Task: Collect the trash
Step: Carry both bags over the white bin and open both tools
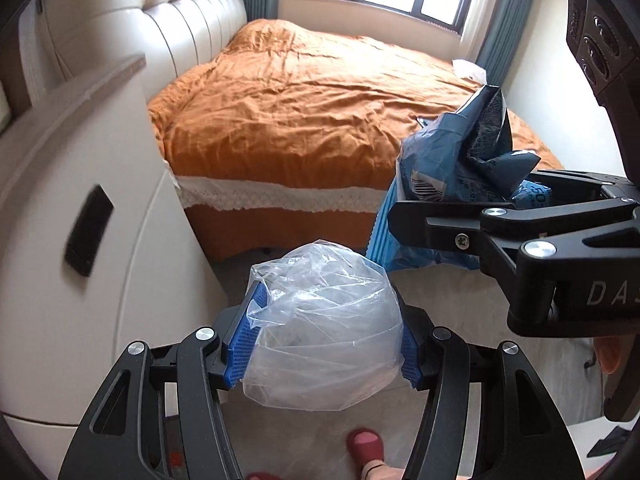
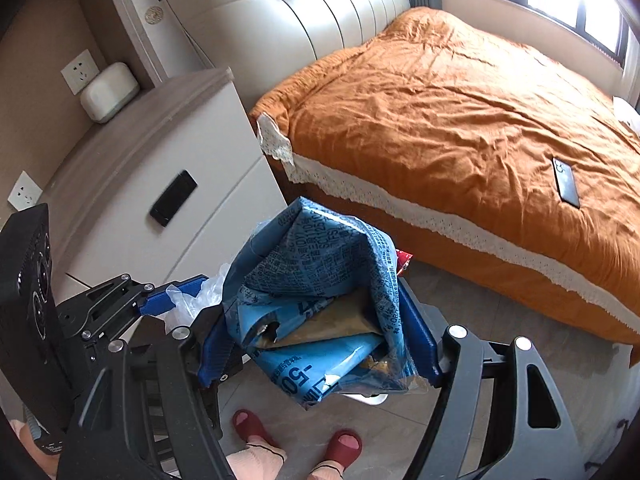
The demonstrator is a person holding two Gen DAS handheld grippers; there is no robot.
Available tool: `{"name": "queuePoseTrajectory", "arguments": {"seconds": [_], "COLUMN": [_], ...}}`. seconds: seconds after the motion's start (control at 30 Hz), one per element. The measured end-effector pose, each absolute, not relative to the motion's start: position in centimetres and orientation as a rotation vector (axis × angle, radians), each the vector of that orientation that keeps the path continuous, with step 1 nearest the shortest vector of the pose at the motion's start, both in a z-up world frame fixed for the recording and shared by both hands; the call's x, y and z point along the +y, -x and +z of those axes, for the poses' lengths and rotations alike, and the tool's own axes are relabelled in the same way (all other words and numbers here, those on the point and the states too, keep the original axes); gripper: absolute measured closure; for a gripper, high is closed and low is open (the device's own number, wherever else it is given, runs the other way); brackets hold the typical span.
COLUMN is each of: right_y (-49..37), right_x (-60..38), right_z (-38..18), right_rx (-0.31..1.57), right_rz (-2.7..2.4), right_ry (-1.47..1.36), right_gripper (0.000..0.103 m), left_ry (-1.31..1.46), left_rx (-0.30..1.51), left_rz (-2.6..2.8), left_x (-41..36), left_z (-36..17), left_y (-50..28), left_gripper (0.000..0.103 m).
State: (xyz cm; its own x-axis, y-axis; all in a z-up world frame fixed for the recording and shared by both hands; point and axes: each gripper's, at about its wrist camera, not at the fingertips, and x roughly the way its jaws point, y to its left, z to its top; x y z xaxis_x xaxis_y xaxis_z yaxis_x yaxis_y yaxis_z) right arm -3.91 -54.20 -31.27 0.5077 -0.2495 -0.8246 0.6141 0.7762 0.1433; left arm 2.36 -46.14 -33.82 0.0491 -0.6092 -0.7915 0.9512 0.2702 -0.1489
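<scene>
Clear plastic bag (image 1: 324, 328), crumpled, clamped between the blue pads of my left gripper (image 1: 320, 344) above the floor; my right gripper (image 2: 320, 344) grips a crumpled blue printed wrapper (image 2: 320, 292), beside the orange bed (image 2: 460, 120) and white nightstand (image 2: 160, 152)

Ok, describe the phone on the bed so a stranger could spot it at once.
Start at the orange bedspread and follow its near edge, above the white lace trim, toward the window end. There lies the phone, flat on the cover. It is the only dark, slim, hard rectangle on that cloth.
</scene>
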Motion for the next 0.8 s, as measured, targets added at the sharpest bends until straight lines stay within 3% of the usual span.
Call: {"name": "queuePoseTrajectory", "arguments": {"seconds": [0.13, 0.17, 0.2, 0.23, 0.3, 0.33, 0.5, 0.8], "right_y": [3.1, 2.9, 2.8, 2.7, 2.5, 2.4, 2.9, 5.2], "right_x": [-55.3, -55.4, -55.7, -55.9, -56.3, -56.4, -56.9, -55.3], "right_z": [-36.9, -38.3, -39.8, -41.0, -43.9, -45.0, -47.7, -42.2], "right_rx": [0.96, 0.976, 0.993, 1.005, 1.04, 1.059, 1.108, 1.043], "right_rz": [-0.544, -0.547, -0.546, -0.539, -0.518, -0.512, -0.582, -0.625], "right_ry": [-0.461, -0.459, -0.464, -0.475, -0.5, -0.506, -0.513, -0.552], "right_gripper": [0.03, 0.03, 0.029, 0.028, 0.018, 0.005, 0.004, 0.004], "left_ry": [-0.481, -0.482, -0.474, -0.45, -0.412, -0.41, -0.45, -0.409], "left_rx": [0.947, 0.965, 0.99, 1.015, 1.044, 1.064, 1.089, 1.067], "left_rz": [-1.279, -1.282, -1.29, -1.301, -1.295, -1.293, -1.264, -1.215], "left_x": [-47.0, -47.3, -47.5, -47.8, -48.0, -48.3, -48.5, -45.1], "left_z": [-39.6, -41.1, -42.3, -43.5, -45.6, -46.5, -48.5, -43.3], "left_y": [-2.5, -2.5, -2.6, -2.8, -3.3, -3.5, -3.6, -4.6], "left_gripper": [0.044, 0.038, 0.017, 0.004, 0.005, 0.005, 0.005, 0.005]}}
